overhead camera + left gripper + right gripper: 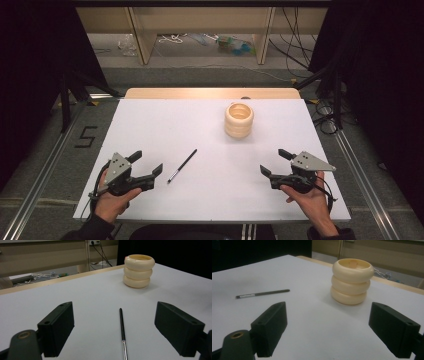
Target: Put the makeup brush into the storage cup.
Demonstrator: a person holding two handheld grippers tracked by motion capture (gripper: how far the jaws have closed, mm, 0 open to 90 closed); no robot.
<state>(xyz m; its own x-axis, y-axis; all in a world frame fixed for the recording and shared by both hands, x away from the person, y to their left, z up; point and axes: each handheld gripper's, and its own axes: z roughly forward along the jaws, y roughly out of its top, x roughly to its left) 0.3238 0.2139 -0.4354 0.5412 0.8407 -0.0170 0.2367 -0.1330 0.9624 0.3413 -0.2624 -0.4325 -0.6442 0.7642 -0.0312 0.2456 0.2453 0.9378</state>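
Nothing is in hand yet, so this reads as the opening of the work: both grippers rest at the near edge of the white table [150, 120] with a thin black brush [182, 166] and a cream ribbed holder [239, 120] waiting in front of them. The brush lies flat on the table, slanted, its metal ferrule end toward the person and its dark handle pointing away toward the middle; it sits just to the right of the left gripper [148, 164] and well apart from the right gripper [272, 162]. The holder stands upright farther back, right of centre, its mouth open upward and apart from the brush. The left gripper's jaws stand wide apart with nothing between the pads, and in the left gripper view the brush runs up the gap ahead of them, untouched. The right gripper's jaws are likewise spread and empty, facing the holder in the right gripper view. The likely job is to lift the brush and stand it in the holder, so the next move would call for the left gripper to ease forward and close across the slender handle, a thin thing lying flush with the table that may slip or roll. Both hands sit low, wrists level, jaws pointing forward and slightly inward
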